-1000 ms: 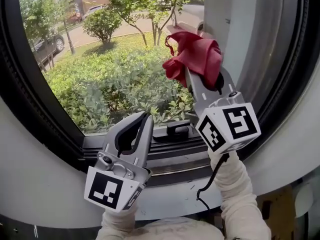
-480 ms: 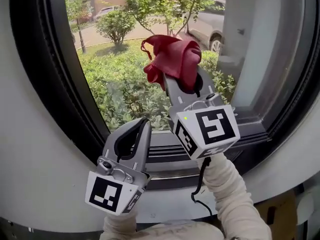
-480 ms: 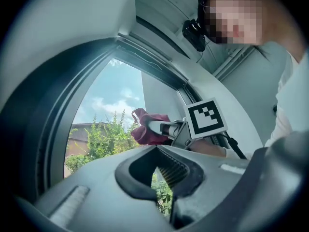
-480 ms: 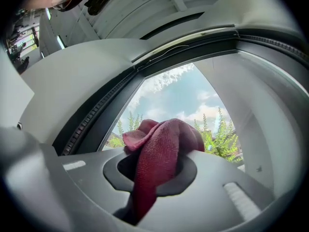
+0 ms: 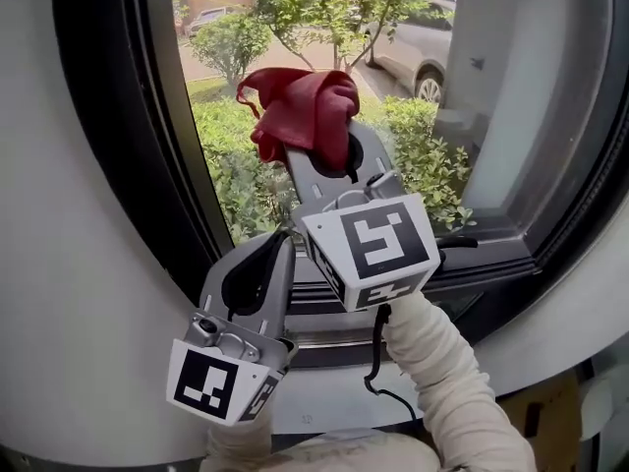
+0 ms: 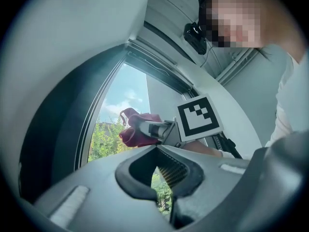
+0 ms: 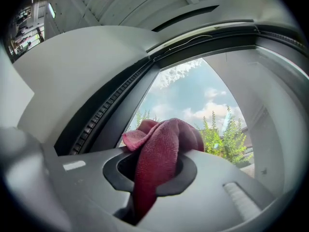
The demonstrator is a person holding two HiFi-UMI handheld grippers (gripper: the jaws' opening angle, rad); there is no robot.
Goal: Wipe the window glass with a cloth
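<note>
At the far left the curved white wall (image 5: 59, 264) gives way to the wide black window frame (image 5: 128, 136). Low beside it hangs the left gripper (image 5: 283, 244), its fingers closed together on nothing, resting idle in front of the sill and well below the work. Just to its right and higher up is the right gripper (image 5: 324, 150). Its fingers are clamped on the crumpled dark red cloth (image 5: 300, 111), which is threaded through the oval gap between them and bunches out past the tips in a loose wad. In the head view that wad lies over the lower left part of the clear window glass (image 5: 413, 87), close to the frame's inner edge. It looks pressed to the pane or very nearly so, though actual contact cannot be confirmed. Farther right the glass runs on, with green bushes (image 5: 428, 165) and a parked car (image 5: 432, 52) showing through it. The wiping seems to be under way, but no streaks, smears or wet tracks show on the pane, so how much has been covered cannot be read. Judging by where the cloth sits, the broad upper and right stretches of glass probably remain.
</note>
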